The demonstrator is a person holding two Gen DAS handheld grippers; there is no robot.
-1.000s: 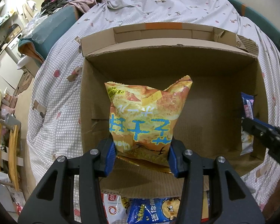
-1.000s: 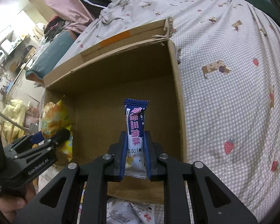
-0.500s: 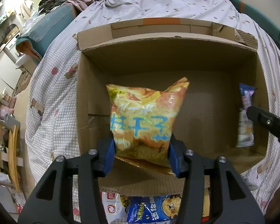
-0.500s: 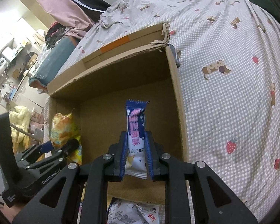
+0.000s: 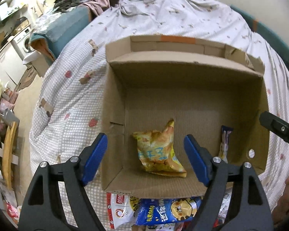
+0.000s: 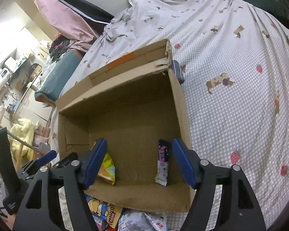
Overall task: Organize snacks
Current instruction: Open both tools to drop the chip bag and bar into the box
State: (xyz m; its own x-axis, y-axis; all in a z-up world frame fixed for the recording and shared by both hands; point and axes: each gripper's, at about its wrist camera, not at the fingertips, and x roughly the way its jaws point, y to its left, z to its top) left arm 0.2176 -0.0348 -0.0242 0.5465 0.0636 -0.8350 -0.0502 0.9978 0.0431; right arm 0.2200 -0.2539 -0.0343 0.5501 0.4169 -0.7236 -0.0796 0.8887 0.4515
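Both the left tongs [image 5: 145, 157] and right tongs [image 6: 139, 161] are seen opening, nothing gripped. The yellow chip bag [image 5: 160, 152] and purple snack bar [image 6: 162, 163] lie in the cardboard box [image 5: 183, 73] on the checked bedspread [image 6: 231, 96]. More snack packets [image 5: 163, 211] are cut off below; a cluttered room is dimly made out behind.

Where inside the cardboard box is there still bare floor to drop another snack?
The far half of the cardboard box, behind the yellow chip bag, is bare. So is the strip between that bag and the blue packet standing near the right wall. Outside the near wall it is crowded with a snack pile.
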